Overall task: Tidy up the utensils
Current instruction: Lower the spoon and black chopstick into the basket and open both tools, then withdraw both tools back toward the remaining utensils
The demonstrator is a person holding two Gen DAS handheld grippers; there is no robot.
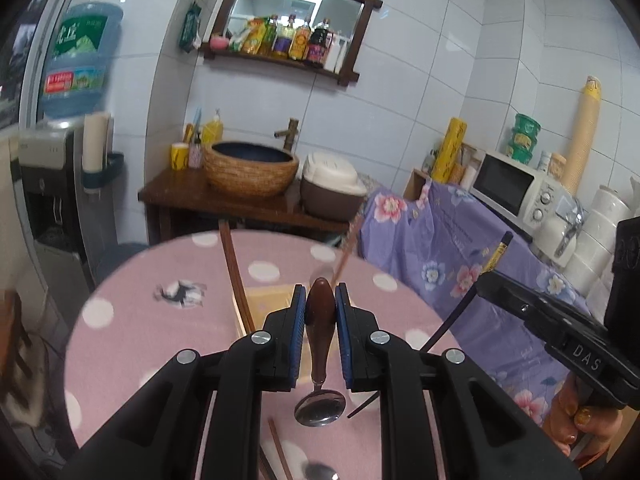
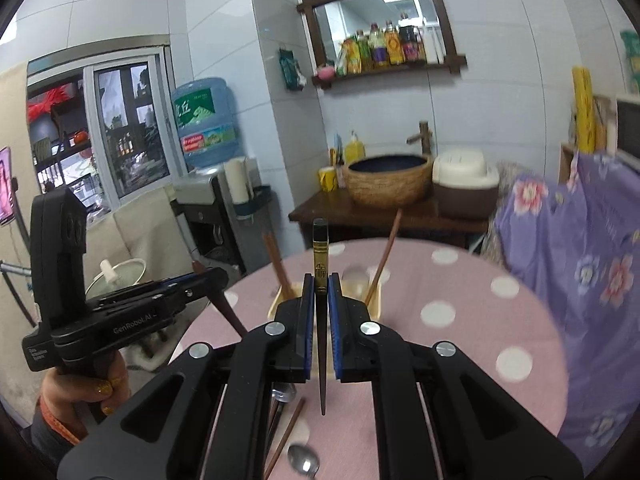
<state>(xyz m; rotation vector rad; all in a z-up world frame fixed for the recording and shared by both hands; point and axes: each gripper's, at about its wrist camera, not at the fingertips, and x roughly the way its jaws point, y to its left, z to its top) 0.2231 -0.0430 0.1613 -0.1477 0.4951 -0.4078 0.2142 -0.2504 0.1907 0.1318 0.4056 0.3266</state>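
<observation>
Left gripper (image 1: pixel 320 300) pinching spoon (image 1: pixel 320 360) by its brown wooden handle, steel bowl hanging down above the pink dotted table (image 1: pixel 132 340). Right gripper (image 2: pixel 321 292) clamping a black chopstick (image 2: pixel 321 344) upright, gold-banded end up. Wooden holder (image 2: pixel 280 302) standing just beyond, carrying brown chopsticks (image 2: pixel 276 264). Second spoon (image 2: pixel 304 460) lying at near edge.
</observation>
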